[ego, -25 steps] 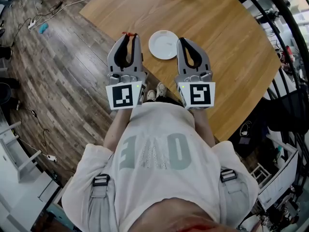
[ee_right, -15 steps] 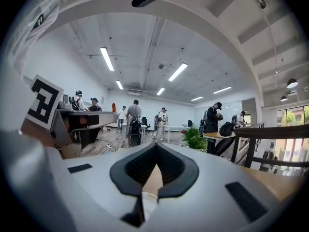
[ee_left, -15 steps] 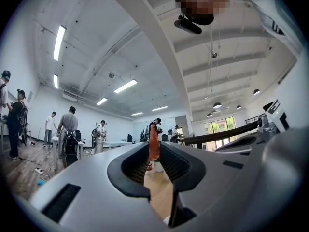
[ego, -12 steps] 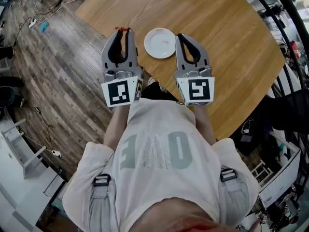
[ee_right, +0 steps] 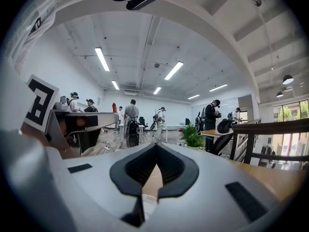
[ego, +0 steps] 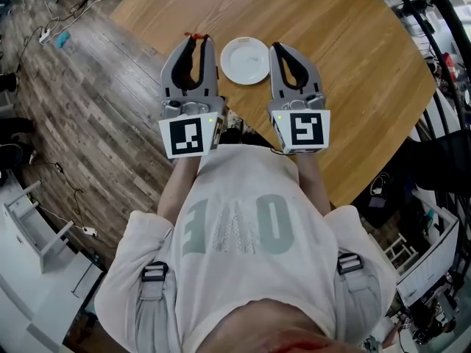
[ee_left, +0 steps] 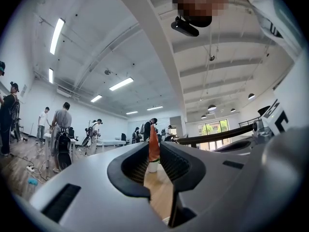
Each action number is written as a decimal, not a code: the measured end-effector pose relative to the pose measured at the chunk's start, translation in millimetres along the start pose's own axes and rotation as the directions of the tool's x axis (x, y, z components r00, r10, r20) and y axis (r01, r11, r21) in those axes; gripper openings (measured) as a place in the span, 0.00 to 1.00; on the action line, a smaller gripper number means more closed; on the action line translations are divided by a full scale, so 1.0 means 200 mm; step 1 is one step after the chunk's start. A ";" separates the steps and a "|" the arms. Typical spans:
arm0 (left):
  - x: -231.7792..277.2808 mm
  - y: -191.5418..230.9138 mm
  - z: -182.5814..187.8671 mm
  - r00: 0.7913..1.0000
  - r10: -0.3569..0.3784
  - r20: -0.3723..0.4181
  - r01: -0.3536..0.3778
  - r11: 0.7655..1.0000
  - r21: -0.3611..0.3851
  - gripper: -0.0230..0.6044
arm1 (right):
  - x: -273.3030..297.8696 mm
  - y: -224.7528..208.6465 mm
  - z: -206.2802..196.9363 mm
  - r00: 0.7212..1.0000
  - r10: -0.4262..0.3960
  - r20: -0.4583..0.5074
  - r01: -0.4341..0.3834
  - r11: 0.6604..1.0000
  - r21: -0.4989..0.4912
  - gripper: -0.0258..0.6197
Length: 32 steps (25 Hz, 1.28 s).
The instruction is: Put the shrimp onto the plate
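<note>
Fingers of my left gripper (ego: 199,40) are clamped on the shrimp (ee_left: 153,148), and I see its orange end poking past the tips. My right gripper (ego: 277,48) has its fingers pressed together, empty. The white plate (ego: 246,59) lies on the wooden table (ego: 346,65) between the two grippers. In the head view the shrimp shows just left of the plate, not on it.

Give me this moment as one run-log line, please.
left gripper: shut on orange-and-white shrimp | right gripper: shut, empty | round white plate: bare, between grippers, on wooden table
</note>
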<state>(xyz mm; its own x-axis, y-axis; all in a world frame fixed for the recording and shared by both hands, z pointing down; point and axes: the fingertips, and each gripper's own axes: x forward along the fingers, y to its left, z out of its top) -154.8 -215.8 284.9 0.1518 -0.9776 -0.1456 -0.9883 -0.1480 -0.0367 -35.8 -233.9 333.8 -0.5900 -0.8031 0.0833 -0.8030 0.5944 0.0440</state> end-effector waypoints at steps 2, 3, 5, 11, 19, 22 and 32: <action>0.01 0.00 -0.01 1.000 -0.005 -0.001 0.005 1.000 -0.004 0.15 | 0.01 -0.01 0.00 1.000 0.000 0.002 0.000 1.000 -0.003 0.07; 0.02 0.00 -0.01 1.000 -0.007 0.000 0.007 1.000 -0.005 0.15 | 0.02 -0.01 -0.01 1.000 0.003 0.002 -0.003 1.000 -0.011 0.07; 0.02 0.01 -0.01 1.000 -0.013 0.000 0.013 1.000 -0.008 0.15 | 0.03 0.00 -0.01 1.000 0.011 0.009 -0.011 1.000 -0.024 0.07; 0.04 -0.01 -0.05 0.999 -0.041 -0.031 0.040 0.999 -0.029 0.15 | 0.04 0.01 0.00 1.000 0.022 0.022 -0.022 1.000 -0.008 0.07; 0.12 -0.09 -0.17 0.987 -0.100 -0.124 0.098 0.995 -0.024 0.15 | 0.01 -0.03 -0.01 1.000 0.000 0.008 0.000 1.000 -0.005 0.07; 0.16 -0.11 -0.23 0.979 -0.120 -0.164 0.117 0.993 -0.027 0.15 | 0.02 -0.06 -0.03 1.000 -0.008 -0.003 0.008 1.000 -0.003 0.07; 0.24 -0.21 -0.60 0.889 -0.235 -0.394 0.216 0.972 -0.091 0.15 | 0.06 -0.12 -0.09 0.998 -0.040 -0.043 0.041 0.999 0.013 0.07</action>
<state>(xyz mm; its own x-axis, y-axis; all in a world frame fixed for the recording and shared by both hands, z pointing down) -107.2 -274.3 397.4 0.3611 -0.8929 0.2690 -0.9292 -0.3689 0.0228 -21.6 -256.3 352.6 -0.5529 -0.8239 0.1245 -0.8275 0.5604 0.0341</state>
